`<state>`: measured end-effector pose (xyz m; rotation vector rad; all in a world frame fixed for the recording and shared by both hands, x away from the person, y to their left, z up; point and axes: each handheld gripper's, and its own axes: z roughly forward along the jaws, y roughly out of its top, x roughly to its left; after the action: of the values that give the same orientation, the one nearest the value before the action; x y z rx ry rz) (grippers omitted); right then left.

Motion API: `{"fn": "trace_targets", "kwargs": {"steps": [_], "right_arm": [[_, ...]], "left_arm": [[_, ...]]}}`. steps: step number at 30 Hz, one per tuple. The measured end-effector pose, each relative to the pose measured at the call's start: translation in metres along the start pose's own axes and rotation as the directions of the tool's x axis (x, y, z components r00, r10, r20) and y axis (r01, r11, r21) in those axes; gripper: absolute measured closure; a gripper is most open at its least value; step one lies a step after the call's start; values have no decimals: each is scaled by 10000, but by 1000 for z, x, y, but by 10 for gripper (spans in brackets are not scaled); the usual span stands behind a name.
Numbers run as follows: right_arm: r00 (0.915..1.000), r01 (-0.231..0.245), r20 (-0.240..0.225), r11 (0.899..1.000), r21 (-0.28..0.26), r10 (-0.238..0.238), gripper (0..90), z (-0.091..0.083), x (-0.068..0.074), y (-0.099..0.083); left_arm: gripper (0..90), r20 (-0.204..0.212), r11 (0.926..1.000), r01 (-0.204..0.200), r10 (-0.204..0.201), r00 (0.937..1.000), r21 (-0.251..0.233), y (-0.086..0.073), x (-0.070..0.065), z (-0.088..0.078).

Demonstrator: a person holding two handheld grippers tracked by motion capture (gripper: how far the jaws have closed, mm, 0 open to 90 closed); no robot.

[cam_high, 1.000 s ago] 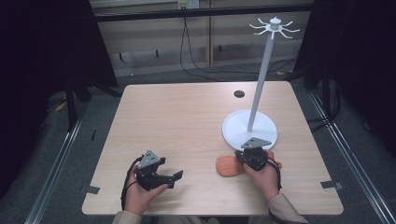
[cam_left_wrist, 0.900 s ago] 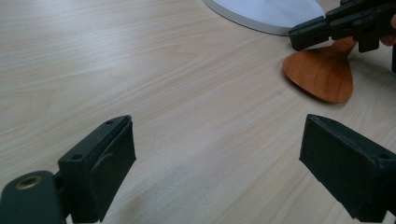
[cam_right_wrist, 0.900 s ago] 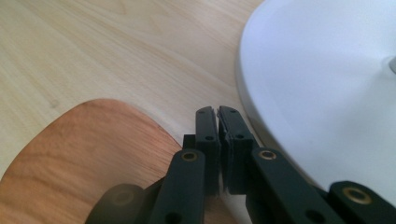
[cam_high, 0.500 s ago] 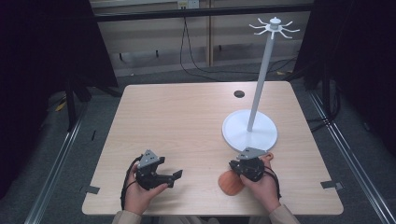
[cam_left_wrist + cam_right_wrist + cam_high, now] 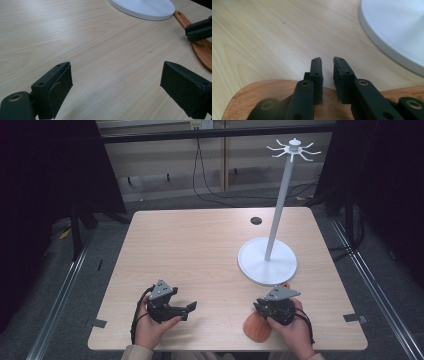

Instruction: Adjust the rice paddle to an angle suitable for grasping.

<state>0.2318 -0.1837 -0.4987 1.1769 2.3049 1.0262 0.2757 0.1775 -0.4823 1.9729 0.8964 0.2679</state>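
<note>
A wooden spatula (image 5: pixel 257 330) lies flat near the table's front edge, its handle running toward the stand's base. My right gripper (image 5: pixel 257 306) hovers just over its blade (image 5: pixel 244 100). Its jaws have just been opening and stand a narrow gap apart (image 5: pixel 327 61) with nothing between them. My left gripper (image 5: pixel 190 307) rests at the front left, jaws wide open (image 5: pixel 115 87) over bare wood. In the left gripper view the spatula (image 5: pixel 201 48) and the right gripper (image 5: pixel 198 30) are at the far right.
A white stand with a round base (image 5: pixel 250 265), a tall pole (image 5: pixel 277 200) and a crown of hooks (image 5: pixel 294 147) rises at the right of the table. A small dark hole (image 5: pixel 256 220) sits near the back edge. Tape marks (image 5: pixel 351 318) are at the front corners.
My right hand has drawn back toward the front edge, and the spatula has come with it, away from the stand's base. The right jaws have parted a little. The left hand is still.
</note>
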Motion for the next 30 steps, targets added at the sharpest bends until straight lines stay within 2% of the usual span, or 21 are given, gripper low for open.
{"fn": "trace_targets", "kwargs": {"steps": [3, 6, 7, 9, 13, 15, 16, 19, 20, 21, 22, 25, 29, 30], "right_arm": [[9989, -298, 356, 9994, -165, 304, 751, -10, -8, 3], [9923, -819, 914, 9964, -231, 837, 694, -21, -20, 3], [9908, -695, 1151, 9974, -165, 709, 695, -22, -23, 2], [9947, -598, 823, 9976, -337, 624, 728, -22, -25, 1], [9989, -345, 304, 9993, -132, 348, 752, -10, -15, 0], [9994, -221, 280, 9998, -2, 221, 773, -5, -10, -2], [9988, -231, 430, 9997, -92, 235, 790, -5, -10, -2], [9971, -436, 614, 9986, -294, 453, 816, -12, -16, -3], [9965, -579, 590, 9980, -260, 593, 824, -18, -24, -5], [9974, -558, 434, 9981, -265, 569, 819, -19, -25, -6], [9986, -457, 234, 9983, -360, 466, 819, -20, -24, -8], [9999, -53, 94, 9998, -188, 55, 819, -19, -16, -12], [9999, -98, 79, 9998, -157, 99, 846, -15, -14, -13], [9995, -277, 133, 9995, -149, 279, 860, -17, -15, -13]], "left_arm": [[102, -11, 10000, -4, 4, 10000, -5, 0, 0, 0], [102, -44, 10000, 60, -60, 10000, -41, 0, 1, 0], [102, -15, 10000, 63, -63, 10000, -16, 0, 1, 0], [103, -45, 10000, -32, 32, 10000, 18, 0, 2, 0], [103, -31, 10000, -73, 73, 10000, -7, 2, 0, 1], [103, -13, 10000, -86, 86, 10000, 5, 2, -1, 2], [103, -2, 10000, -95, 95, 10000, -4, 2, -1, 2], [104, 37, 10000, -77, 77, 10000, -31, 2, -1, 2], [104, 43, 10000, -98, 98, 9999, 6, 3, -1, 3], [104, 27, 9999, -105, 105, 9999, 28, 3, 0, 3], [104, 14, 10000, -98, 98, 10000, 8, 4, -1, 4], [104, 93, 9999, -133, 133, 9999, 27, 5, -2, 7], [105, 138, 9997, -245, 244, 9996, 75, 6, -4, 8], [105, 139, 9997, -251, 250, 9996, 76, 6, -5, 8]]}}
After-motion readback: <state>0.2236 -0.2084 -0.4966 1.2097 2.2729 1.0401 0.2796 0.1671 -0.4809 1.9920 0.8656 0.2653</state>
